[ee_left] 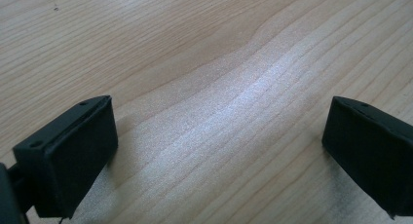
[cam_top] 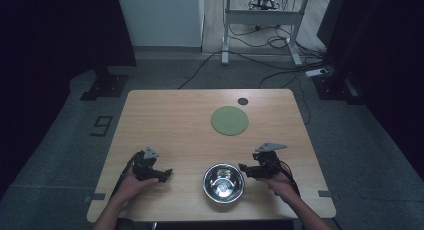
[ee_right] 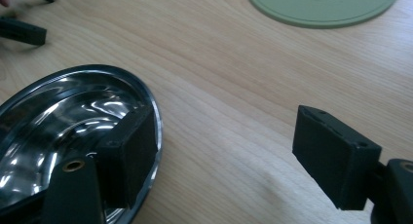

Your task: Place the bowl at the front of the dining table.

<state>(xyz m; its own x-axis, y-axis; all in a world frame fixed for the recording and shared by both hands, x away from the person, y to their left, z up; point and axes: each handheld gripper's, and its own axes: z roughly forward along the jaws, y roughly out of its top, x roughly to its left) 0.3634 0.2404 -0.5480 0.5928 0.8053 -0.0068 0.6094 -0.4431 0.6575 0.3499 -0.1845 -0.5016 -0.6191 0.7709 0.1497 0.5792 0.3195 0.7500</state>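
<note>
A shiny steel bowl [cam_top: 215, 186] stands empty near the table's front edge, between my two hands. To its right, my right gripper [cam_top: 243, 168] is open and points left at the bowl. In the right gripper view [ee_right: 229, 151] one jaw hangs over the bowl's [ee_right: 58, 117] rim and the other stands outside over bare wood; the pads do not press on the rim. My left gripper [cam_top: 167, 174] rests to the bowl's left, open, with nothing but wood grain between its jaws [ee_left: 219, 151]. A flat green round disc [cam_top: 229, 120] lies further back.
The wooden table [cam_top: 170, 120] has a small dark round spot [cam_top: 243, 101] near its far edge. The green disc [ee_right: 321, 2] shows at the top of the right gripper view, and the left gripper [ee_right: 29, 12] at its top left. Grey floor, cables and a desk frame lie beyond.
</note>
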